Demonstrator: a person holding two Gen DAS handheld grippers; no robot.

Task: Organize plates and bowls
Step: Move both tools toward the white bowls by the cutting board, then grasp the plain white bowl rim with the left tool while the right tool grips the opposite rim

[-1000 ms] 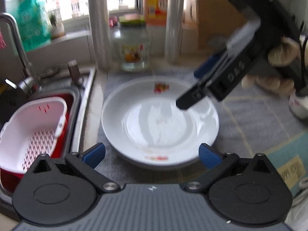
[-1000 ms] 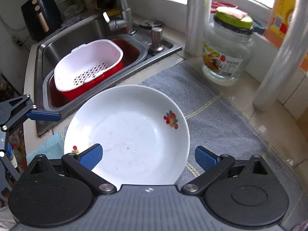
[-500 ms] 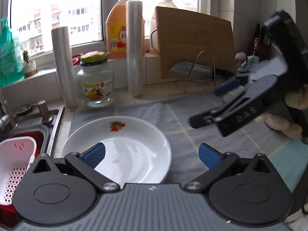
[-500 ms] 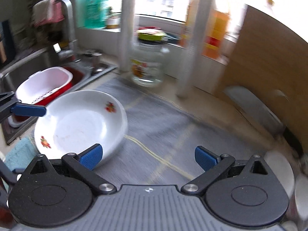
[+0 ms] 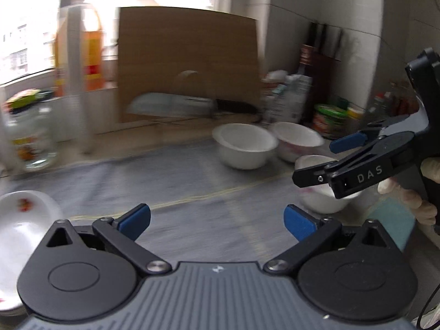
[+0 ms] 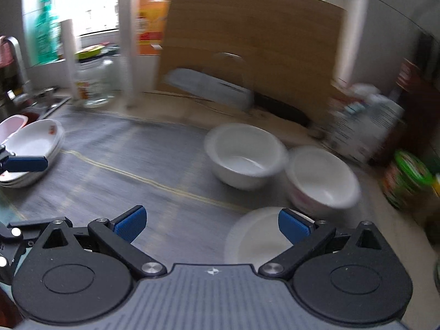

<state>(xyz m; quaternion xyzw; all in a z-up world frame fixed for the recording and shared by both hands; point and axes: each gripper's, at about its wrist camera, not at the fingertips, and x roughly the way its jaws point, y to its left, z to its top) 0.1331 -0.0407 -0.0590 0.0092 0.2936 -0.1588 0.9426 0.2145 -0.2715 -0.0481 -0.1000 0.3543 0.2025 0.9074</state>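
Observation:
Three white bowls stand at the right of the grey mat: a plain bowl [image 6: 244,155] [image 5: 243,145], a bowl with a pink pattern [image 6: 321,181] [image 5: 295,139] beside it, and a nearer bowl [image 6: 258,236] [image 5: 319,189] just under my right gripper's right finger. White plates [image 6: 30,148] [image 5: 19,225] with a fruit print sit stacked at the mat's left end. My left gripper [image 5: 217,221] is open over the mat, holding nothing. My right gripper [image 6: 210,224] is open too and empty; in the left wrist view it [image 5: 324,162] hangs over the near bowl.
A wooden cutting board [image 6: 247,46] leans against the back wall with a cleaver [image 6: 209,88] before it. A glass jar [image 6: 93,82], rolls and an oil bottle [image 5: 88,55] line the windowsill side. Jars and packets [image 6: 407,181] crowd the right corner. The sink [image 6: 16,101] lies far left.
Both grippers have swung right, away from the plate and sink, so the bowls at the right have come into view. Both stayed open.

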